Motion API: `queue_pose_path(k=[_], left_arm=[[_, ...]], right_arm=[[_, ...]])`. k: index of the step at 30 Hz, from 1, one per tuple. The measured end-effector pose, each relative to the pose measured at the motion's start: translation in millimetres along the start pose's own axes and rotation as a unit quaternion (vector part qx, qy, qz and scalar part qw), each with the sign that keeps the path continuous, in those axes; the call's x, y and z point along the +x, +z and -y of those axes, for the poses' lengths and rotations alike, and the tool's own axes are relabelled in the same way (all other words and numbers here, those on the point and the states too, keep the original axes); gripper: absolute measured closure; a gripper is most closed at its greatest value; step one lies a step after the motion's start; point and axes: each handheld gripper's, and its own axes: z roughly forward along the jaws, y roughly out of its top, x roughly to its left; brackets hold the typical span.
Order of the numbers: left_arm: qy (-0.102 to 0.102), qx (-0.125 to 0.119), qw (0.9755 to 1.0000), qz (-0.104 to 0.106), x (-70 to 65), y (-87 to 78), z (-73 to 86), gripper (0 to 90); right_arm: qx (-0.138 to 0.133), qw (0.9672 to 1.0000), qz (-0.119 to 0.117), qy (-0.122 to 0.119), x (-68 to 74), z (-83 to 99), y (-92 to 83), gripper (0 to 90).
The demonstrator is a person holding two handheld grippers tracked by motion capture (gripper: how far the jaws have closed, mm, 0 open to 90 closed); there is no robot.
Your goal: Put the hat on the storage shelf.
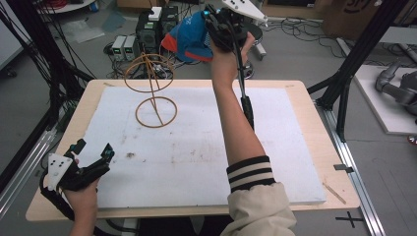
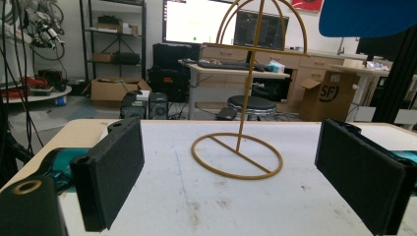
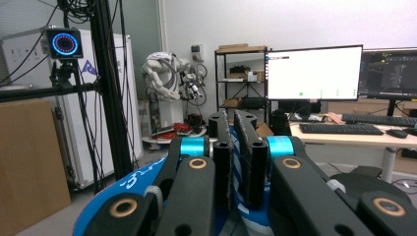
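right gripper (image 1: 220,25) clamped on the blue cap (image 1: 193,39), upper centre of frame, held high so it can come down onto the stand | stand (image 1: 153,88) upper left of centre on the table (image 1: 305,142) | left gripper (image 1: 93,160) open, idle lower left | path to stand looks unobstructed

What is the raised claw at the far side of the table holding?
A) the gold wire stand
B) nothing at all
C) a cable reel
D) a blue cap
D: the right claw is closed on the blue cap, whose blue fabric sits pinched between its jaws in the right gripper view, while the gold wire stand stands apart on the white board.
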Motion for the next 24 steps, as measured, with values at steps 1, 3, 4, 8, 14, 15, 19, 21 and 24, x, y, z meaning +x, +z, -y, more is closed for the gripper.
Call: queue_pose_path(k=[1,3,4,8,14,15,19,21,24], left_arm=[[0.000,0.000,1.0000,0.000,0.2,-0.3,0.0,11.7],[-0.001,-0.001,1.0000,0.000,0.9,-1.2,-0.1,11.6],[-0.001,-0.001,1.0000,0.000,1.0,-1.6,-0.2,11.6],[-0.003,-0.002,1.0000,-0.001,2.1,-3.0,-0.3,11.7],[-0.008,-0.004,1.0000,-0.003,4.2,-4.0,-0.5,11.6],[-0.008,-0.003,1.0000,-0.003,4.5,-4.0,-0.5,11.6],[-0.010,-0.005,0.9999,0.000,4.4,-3.4,-0.8,11.6],[-0.010,-0.004,0.9999,0.002,4.0,-3.0,-0.9,11.6],[-0.013,-0.004,0.9999,0.003,4.0,-2.2,-0.6,11.6]], right_arm=[[0.000,1.0000,0.000,0.000,0.0,0.0,0.0,86.9],[-0.001,1.0000,-0.001,0.001,3.6,-2.6,4.4,86.9],[-0.001,1.0000,-0.001,-0.001,5.6,-3.5,6.8,86.9],[0.000,1.0000,-0.002,-0.008,13.3,-5.3,17.5,86.9],[0.002,0.9999,-0.006,-0.014,27.2,-7.7,36.3,86.9],[0.004,0.9998,-0.007,-0.017,30.7,-8.1,40.4,86.8],[0.006,0.9997,-0.008,-0.023,38.6,-7.7,52.5,86.8],[0.006,0.9997,-0.009,-0.023,42.0,-8.0,58.7,86.8],[0.006,0.9995,-0.013,-0.027,49.4,-8.3,67.6,86.8]])
